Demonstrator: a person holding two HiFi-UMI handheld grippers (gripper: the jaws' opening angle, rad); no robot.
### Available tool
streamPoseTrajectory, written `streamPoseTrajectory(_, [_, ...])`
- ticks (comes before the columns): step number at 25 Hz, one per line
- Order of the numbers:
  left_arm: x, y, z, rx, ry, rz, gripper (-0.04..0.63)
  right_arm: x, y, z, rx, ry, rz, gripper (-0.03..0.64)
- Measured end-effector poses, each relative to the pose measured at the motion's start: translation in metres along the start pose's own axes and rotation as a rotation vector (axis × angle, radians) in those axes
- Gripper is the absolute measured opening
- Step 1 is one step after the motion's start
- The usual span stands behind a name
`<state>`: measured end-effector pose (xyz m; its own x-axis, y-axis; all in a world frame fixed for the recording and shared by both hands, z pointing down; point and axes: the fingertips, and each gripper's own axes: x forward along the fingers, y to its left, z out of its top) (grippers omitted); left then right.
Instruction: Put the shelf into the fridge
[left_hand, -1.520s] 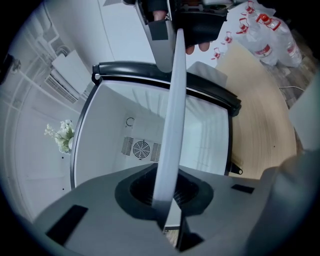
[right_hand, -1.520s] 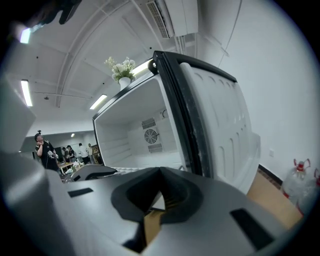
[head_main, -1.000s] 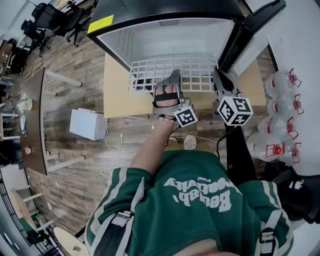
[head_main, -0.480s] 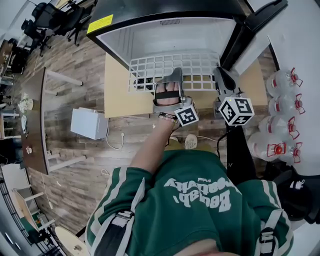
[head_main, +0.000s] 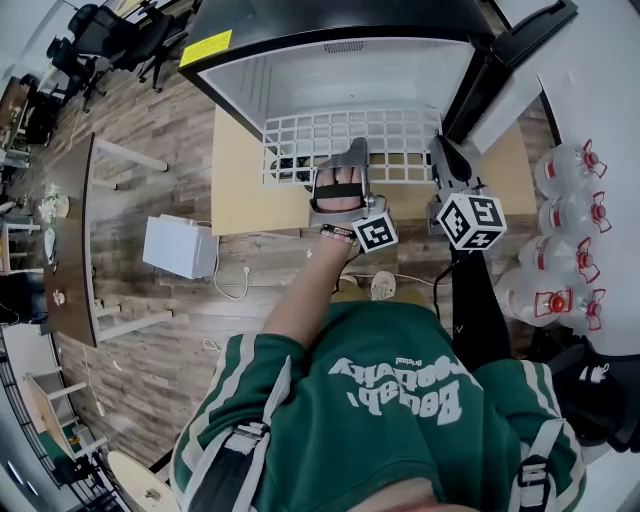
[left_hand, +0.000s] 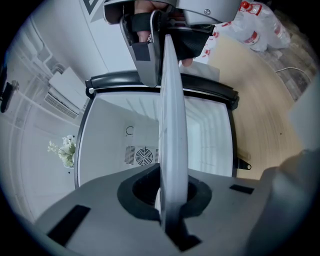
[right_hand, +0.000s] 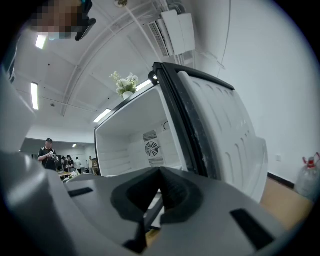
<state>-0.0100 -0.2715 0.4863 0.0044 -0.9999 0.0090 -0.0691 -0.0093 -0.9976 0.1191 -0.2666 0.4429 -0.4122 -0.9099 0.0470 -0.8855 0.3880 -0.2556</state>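
A white wire shelf (head_main: 330, 140) lies level in front of the open fridge (head_main: 330, 75), with its far edge at the fridge's mouth. My left gripper (head_main: 352, 152) is shut on the shelf's near edge around the middle. In the left gripper view the shelf (left_hand: 172, 125) runs edge-on between the shut jaws of my left gripper (left_hand: 170, 200). My right gripper (head_main: 441, 152) is shut on the shelf's right end. In the right gripper view a thin bar of the shelf (right_hand: 152, 212) sits clamped in my right gripper (right_hand: 155, 200). The fridge's white inside (right_hand: 130, 140) is empty.
The fridge door (head_main: 500, 60) stands open at the right, close to my right gripper. The fridge rests on a light wooden platform (head_main: 235, 190). Several water bottles (head_main: 565, 215) stand at the far right. A white box (head_main: 178, 248) sits on the floor at the left.
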Motion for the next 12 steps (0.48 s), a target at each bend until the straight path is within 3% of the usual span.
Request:
streamPoseTrajectory(8, [-0.002, 0.003, 0.0, 0.016, -0.004, -0.026, 0.023, -0.002, -0.001, -0.001, 0.021, -0.031, 0.012, 0.003])
streamPoseTrajectory(12, [-0.004, -0.01, -0.002, 0.034, -0.006, -0.079, 0.035, -0.002, -0.008, -0.033, 0.06, 0.031, -0.003, 0.002])
